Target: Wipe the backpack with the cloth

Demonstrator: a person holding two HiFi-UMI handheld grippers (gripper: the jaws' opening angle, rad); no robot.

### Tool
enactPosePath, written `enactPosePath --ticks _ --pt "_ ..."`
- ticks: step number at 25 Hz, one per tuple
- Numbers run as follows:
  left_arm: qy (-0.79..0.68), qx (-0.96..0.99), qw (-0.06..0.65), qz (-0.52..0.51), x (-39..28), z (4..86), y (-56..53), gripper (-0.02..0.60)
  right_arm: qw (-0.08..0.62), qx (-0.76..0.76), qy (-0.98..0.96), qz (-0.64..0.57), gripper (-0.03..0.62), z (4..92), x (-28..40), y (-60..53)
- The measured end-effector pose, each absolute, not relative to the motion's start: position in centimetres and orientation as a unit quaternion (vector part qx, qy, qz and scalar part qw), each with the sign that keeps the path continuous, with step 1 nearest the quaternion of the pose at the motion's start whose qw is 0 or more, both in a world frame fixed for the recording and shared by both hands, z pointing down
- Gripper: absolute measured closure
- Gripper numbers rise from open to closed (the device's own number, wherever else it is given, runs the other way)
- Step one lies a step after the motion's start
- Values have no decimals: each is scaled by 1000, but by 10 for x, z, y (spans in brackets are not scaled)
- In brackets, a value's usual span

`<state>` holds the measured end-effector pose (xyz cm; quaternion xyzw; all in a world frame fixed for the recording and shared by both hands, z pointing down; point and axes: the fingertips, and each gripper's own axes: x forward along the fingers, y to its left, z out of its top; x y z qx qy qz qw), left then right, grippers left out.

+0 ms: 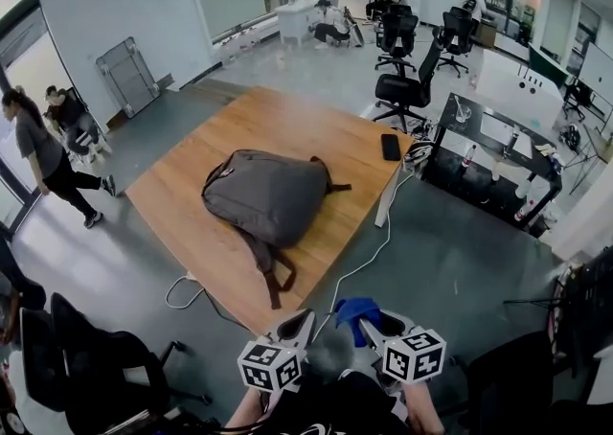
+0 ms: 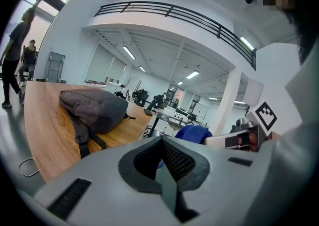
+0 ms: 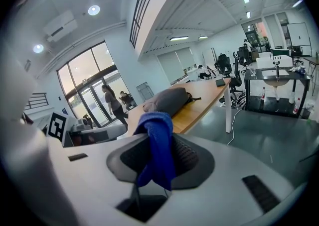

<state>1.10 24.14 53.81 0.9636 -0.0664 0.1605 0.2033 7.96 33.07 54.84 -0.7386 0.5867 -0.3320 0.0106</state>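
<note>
Grey soft-fabric backpack (image 1: 268, 195) lies flat mid wooden table (image 1: 287, 122), well ahead of both grippers. Likely limp and light, may slide under wipe; pin at strap. Right gripper (image 3: 158, 135) pinches soft blue cloth (image 3: 159, 156). Left gripper (image 2: 162, 156) jaws together, empty.

Grey floor (image 1: 450, 261), office chairs (image 1: 402, 90), wooden table (image 1: 278, 122)

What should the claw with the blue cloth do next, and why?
Probably reach the right claw forward to the backpack. That claw is shut on the blue cloth, so the cloth is ready. But the claw is close to the person's body, off the edge of the wooden table, and the cloth isn't touching the backpack, so wiping can't begin.
</note>
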Motion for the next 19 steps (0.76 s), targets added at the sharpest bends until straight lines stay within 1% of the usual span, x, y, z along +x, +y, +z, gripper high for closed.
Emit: enactPosePath --ticks 19 --pt "-71 963 204 161 12 540 242 583 5 -735 588 -338 473 555 81 335"
